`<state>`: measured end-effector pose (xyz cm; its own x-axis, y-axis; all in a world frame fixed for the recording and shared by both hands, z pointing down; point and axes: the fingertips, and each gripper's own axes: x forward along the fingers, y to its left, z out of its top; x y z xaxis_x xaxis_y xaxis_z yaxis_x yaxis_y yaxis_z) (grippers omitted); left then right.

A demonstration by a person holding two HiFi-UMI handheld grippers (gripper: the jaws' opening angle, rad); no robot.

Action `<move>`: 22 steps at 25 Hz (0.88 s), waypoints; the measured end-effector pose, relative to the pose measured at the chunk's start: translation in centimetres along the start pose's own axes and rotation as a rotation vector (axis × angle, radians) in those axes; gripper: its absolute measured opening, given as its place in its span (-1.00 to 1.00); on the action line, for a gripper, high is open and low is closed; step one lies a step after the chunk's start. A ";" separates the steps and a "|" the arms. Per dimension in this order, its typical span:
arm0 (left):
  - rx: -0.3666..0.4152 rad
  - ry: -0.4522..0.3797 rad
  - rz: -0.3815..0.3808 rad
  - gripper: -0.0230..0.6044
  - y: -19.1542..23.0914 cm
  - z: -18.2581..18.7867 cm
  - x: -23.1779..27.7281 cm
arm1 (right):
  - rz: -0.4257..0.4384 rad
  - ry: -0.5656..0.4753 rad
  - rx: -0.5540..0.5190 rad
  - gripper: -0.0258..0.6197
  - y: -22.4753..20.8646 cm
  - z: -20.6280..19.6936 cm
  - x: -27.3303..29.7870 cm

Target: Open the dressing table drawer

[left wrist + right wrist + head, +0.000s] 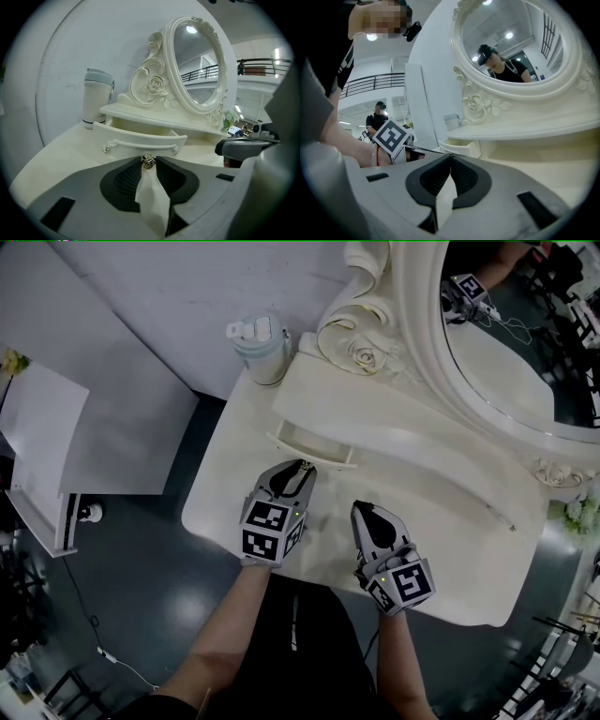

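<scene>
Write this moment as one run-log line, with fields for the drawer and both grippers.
drawer: partly open | left gripper: shut on knob | right gripper: shut, empty

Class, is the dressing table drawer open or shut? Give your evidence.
Partly open: the drawer front stands out from its shelf, hollow inside showing; the left gripper grips its knob.

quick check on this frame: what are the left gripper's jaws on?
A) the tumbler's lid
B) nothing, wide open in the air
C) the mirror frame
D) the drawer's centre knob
D. The left gripper has its jaw tips closed on the small metal knob at the middle of the drawer front, and the drawer sits pulled partway out.
</scene>
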<state>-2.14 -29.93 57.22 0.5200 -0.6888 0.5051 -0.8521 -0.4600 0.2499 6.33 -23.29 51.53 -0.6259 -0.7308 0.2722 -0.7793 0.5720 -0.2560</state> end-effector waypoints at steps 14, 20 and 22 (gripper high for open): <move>-0.010 0.004 -0.003 -0.59 -0.1 -0.4 -0.5 | 0.001 0.001 0.003 -0.91 0.1 -0.2 -0.1; -0.012 0.002 -0.003 -0.59 -0.1 -0.5 -0.6 | 0.004 0.001 0.003 -0.91 0.1 -0.2 0.0; -0.012 0.000 -0.001 -0.59 -0.1 -0.5 -0.6 | 0.003 0.002 0.005 -0.91 0.1 -0.2 -0.1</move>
<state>-2.38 -29.17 57.31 0.5205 -0.6884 0.5052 -0.8524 -0.4539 0.2597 6.27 -23.06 51.69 -0.6281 -0.7287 0.2729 -0.7774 0.5723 -0.2611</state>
